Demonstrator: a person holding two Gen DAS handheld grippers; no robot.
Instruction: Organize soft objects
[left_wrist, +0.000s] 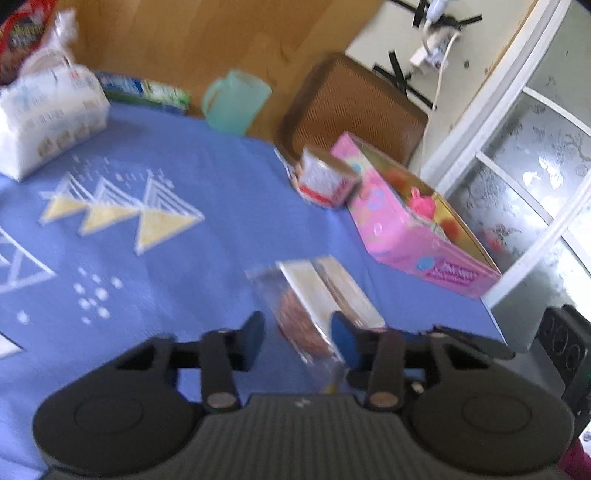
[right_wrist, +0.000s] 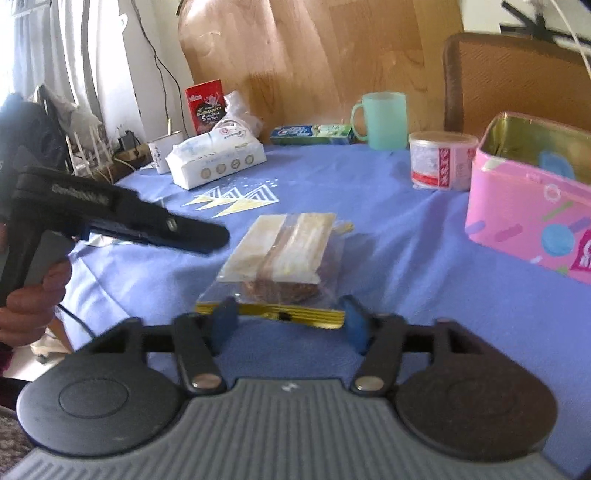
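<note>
A clear snack packet (right_wrist: 284, 258) with a cream label and brown filling lies flat on the blue tablecloth (right_wrist: 406, 295). My right gripper (right_wrist: 290, 321) is open, its blue pads either side of the packet's gold-striped near edge. My left gripper (left_wrist: 301, 338) is open above the same packet (left_wrist: 317, 306); it also shows in the right wrist view (right_wrist: 199, 236), hovering left of the packet. A pink box (right_wrist: 532, 210) stands open at the right, with pink and red soft items inside in the left wrist view (left_wrist: 421, 206).
A white tissue pack (right_wrist: 214, 158), a toothpaste box (right_wrist: 312, 133), a green mug (right_wrist: 382, 120) and a round tin (right_wrist: 441, 160) stand along the far side. A brown chair (right_wrist: 517, 81) is behind the table. The table edge is at the right in the left wrist view (left_wrist: 491, 314).
</note>
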